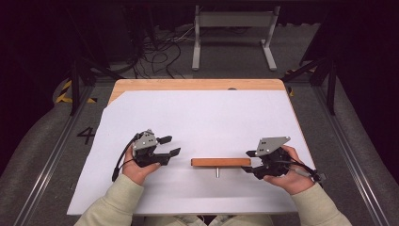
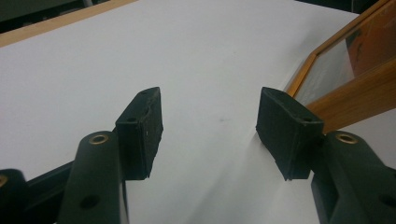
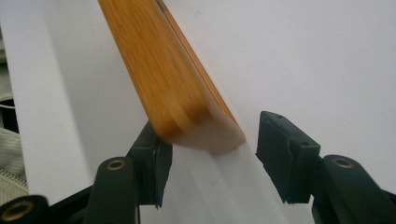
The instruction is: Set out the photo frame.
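Two grippers work over one table, its wooden top mostly covered by a white sheet; order below runs from big to small.

Sheet: lies flat, gives a plain pale ground, bare wood showing along the far edge.

Wooden frame: stands on edge near the middle of the sheet, a little toward the person, long side running left to right. The left gripper view shows its glass pane inside the wood border. It seems to stand by a short metal peg that sticks out toward the person, likely a prop.

Left gripper: held just left of the frame, apart from it, jaws spread wide with nothing between them. Judged as waiting, near enough to steady that end if needed.

Right gripper: at the frame's right end. Jaws stand apart on either side of the rounded corner; the right pad is clear of the wood, the other sits behind the corner, contact not certain. No clamp here, so the frame rests on its own.
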A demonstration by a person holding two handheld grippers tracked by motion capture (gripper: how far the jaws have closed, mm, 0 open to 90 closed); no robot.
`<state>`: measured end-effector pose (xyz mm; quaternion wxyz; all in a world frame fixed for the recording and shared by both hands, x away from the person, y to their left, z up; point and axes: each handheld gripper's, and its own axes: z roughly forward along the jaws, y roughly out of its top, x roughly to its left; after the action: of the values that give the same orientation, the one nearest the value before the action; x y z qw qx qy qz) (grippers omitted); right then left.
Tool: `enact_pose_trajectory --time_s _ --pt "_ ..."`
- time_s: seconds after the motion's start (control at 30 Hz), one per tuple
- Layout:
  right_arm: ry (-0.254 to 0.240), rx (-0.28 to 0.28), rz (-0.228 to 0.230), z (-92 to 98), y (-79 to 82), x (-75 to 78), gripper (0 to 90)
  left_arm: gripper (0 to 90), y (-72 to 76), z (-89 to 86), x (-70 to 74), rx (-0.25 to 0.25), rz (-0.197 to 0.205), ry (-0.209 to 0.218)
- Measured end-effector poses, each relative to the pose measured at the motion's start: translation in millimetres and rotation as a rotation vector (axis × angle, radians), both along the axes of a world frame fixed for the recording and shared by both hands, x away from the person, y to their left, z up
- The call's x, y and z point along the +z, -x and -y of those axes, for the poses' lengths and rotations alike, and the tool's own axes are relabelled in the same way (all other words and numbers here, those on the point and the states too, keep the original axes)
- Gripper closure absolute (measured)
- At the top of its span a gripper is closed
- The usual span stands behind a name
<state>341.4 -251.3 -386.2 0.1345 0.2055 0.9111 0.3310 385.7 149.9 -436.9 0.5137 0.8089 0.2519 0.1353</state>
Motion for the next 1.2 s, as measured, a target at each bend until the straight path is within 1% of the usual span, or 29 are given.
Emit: enact_pose_trajectory --time_s 0.1,0.13,0.17,0.23,0.27,0.3,0.33,0.37,0.43,0.47,0.5,0.53,0.67,0.7,0.8,0.87,0.9,0.97,1.07,1.2 --pt "-0.018 -0.045 -0.030 9.1 2.7 -4.1 51.1 41.3 -0.2 0.6 -0.3 0.004 -0.002 0.003" --pt "-0.015 -0.057 -0.036 11.5 3.5 -5.5 52.9 41.3 -0.6 0.7 -0.3 0.003 0.001 0.002" --pt "-0.013 -0.066 -0.041 13.8 3.9 -7.2 55.9 41.3 -0.7 0.9 -0.4 0.005 0.000 0.002" --pt "-0.012 -0.079 -0.060 17.9 5.0 -10.7 64.8 41.3 -1.0 1.0 -0.4 0.005 0.000 0.002" --pt "-0.013 -0.080 -0.068 18.9 5.5 -12.2 69.1 41.3 -1.0 0.9 -0.2 0.007 0.000 0.001" --pt "-0.013 -0.080 -0.068 18.9 5.5 -12.2 69.1 41.4 -1.0 0.9 -0.2 0.007 0.000 0.001" --pt "-0.006 -0.074 -0.087 19.2 7.2 -16.0 76.1 41.4 -1.3 0.7 0.0 0.010 -0.001 -0.003" --pt "-0.006 -0.074 -0.087 19.2 7.2 -16.0 76.1 41.4 -1.3 0.7 0.0 0.010 -0.001 -0.003" --pt "-0.004 -0.066 -0.092 18.2 8.4 -19.6 81.8 41.5 -2.0 -0.3 -0.1 0.018 -0.007 -0.011" --pt "-0.007 -0.066 -0.093 17.6 9.0 -22.2 87.7 41.5 -2.2 -0.7 -0.2 0.021 -0.011 -0.007" --pt "-0.007 -0.066 -0.093 17.6 9.0 -22.2 87.7 41.5 -2.3 -1.2 0.0 0.023 -0.012 -0.008" --pt "-0.017 -0.066 -0.097 17.6 9.2 -24.1 90.0 41.5 -2.6 -2.5 0.2 0.028 -0.017 -0.009" --pt "-0.026 -0.066 -0.101 16.8 9.1 -28.3 90.0 41.4 -3.5 -3.6 -0.2 0.034 -0.024 -0.009" --pt "-0.031 -0.065 -0.105 15.8 8.5 -31.3 90.0 41.2 -3.8 -3.4 -0.4 0.034 -0.023 -0.011" --pt "-0.030 -0.064 -0.110 14.9 7.8 -33.7 90.0 41.2 -4.0 -3.2 -0.4 0.028 -0.021 -0.015" --pt "-0.045 -0.066 -0.120 13.8 6.0 -37.6 90.0 41.1 -4.1 -3.0 -0.6 0.029 -0.023 -0.016" --pt "-0.054 -0.069 -0.132 12.6 3.6 -42.2 90.0 41.0 -4.1 -3.0 -0.6 0.029 -0.023 -0.017" --pt "-0.064 -0.075 -0.141 11.3 1.5 -45.0 90.0 41.0 -4.0 -2.9 -0.6 0.029 -0.022 -0.018" --pt "-0.076 -0.080 -0.151 9.4 -0.9 -46.9 90.0 41.0 -4.0 -2.9 -0.7 0.030 -0.023 -0.017" --pt "-0.100 -0.106 -0.159 8.7 -5.5 -49.2 90.0 40.9 -3.9 -3.1 -0.6 0.030 -0.022 -0.017"
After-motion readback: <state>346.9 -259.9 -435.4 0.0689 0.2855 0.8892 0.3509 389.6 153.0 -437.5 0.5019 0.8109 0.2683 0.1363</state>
